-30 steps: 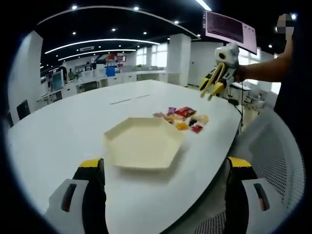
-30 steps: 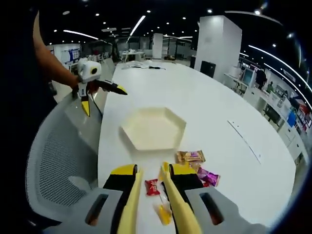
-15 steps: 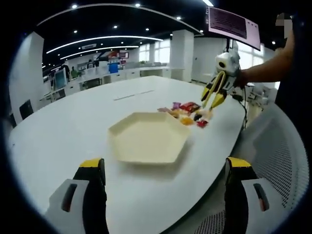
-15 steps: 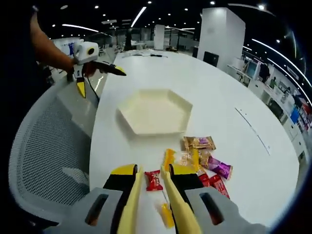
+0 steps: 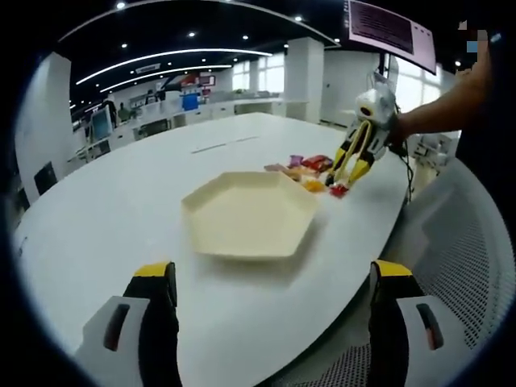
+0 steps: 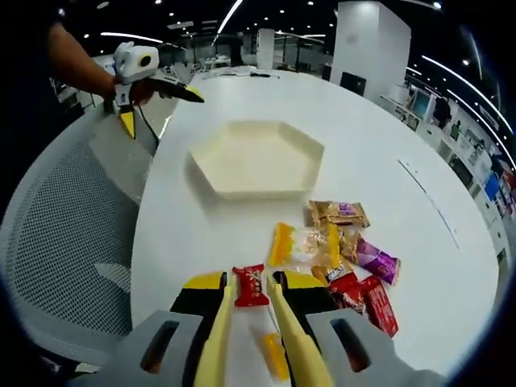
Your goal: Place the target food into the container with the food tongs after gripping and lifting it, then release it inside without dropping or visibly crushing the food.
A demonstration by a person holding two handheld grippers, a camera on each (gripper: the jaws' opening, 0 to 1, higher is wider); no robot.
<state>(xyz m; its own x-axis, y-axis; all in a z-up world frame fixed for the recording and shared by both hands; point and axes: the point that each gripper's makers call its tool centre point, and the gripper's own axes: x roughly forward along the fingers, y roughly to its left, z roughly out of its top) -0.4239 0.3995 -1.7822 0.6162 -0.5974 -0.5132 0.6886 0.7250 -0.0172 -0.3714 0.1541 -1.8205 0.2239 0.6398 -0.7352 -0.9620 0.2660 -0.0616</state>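
Note:
A cream hexagonal tray [image 5: 250, 214] [image 6: 256, 157] lies on the white table. Beside it is a pile of wrapped snacks [image 5: 309, 168] [image 6: 343, 250]. One small red candy [image 6: 251, 286] [image 5: 339, 191] lies on the table between the yellow tong tips of my right gripper [image 6: 250, 284], which stands open around it. From the left gripper view, the right gripper [image 5: 342, 179] slants down with its tips at that candy. My left gripper [image 5: 272, 294] is wide open and holds nothing, short of the tray. It hangs over the table edge, seen as the left gripper [image 6: 157, 105] from the right side.
A yellow packet [image 6: 294, 242], a brown one [image 6: 339, 214], a purple one [image 6: 377, 262] and red ones [image 6: 367, 298] lie right of the tongs. A small yellow candy [image 6: 274, 355] lies under my right jaws. A grey mesh chair [image 6: 72, 226] [image 5: 463, 266] stands at the table edge.
My right gripper has come down and forward over the snacks, so the red candy now sits between the tong tips. Its jaw gap looks unchanged. The left gripper stayed open.

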